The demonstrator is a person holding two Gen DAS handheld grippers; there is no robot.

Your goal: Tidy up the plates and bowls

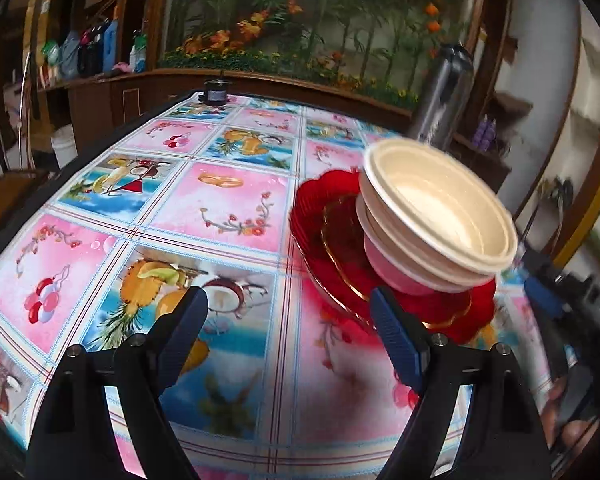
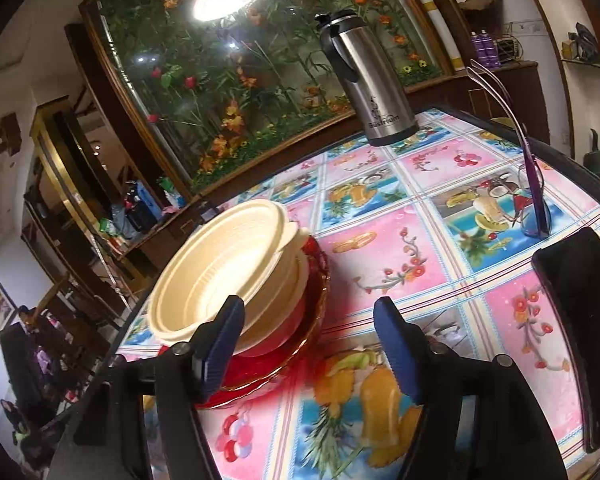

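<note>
- The cream bowls (image 1: 440, 208) are nested in a stack, their mouths tilted toward the left wrist camera, and they sit on a pink bowl (image 1: 396, 276) at the bottom of the pile.
- The pink bowl rests on the red plates (image 1: 332, 240), a gold-rimmed one lying on a larger scalloped one, at about 3 o'clock in the left wrist view.
- The plates lie on the table (image 1: 228, 200), which is covered with a cloth of pink and blue fruit squares.
- The left tool (image 1: 288, 320) hangs open and empty, its right finger just in front of the plates' rim.
- The right tool (image 2: 310, 340) is open and empty too; the stack sits at its 10 o'clock, behind its left finger.
- A steel flask (image 2: 366, 80) stands at the far edge of the table, at 12 o'clock in the right wrist view.
- Purple glasses (image 2: 534, 200) and a dark phone (image 2: 580, 320) lie at 3 o'clock, well apart from the stack.
</note>
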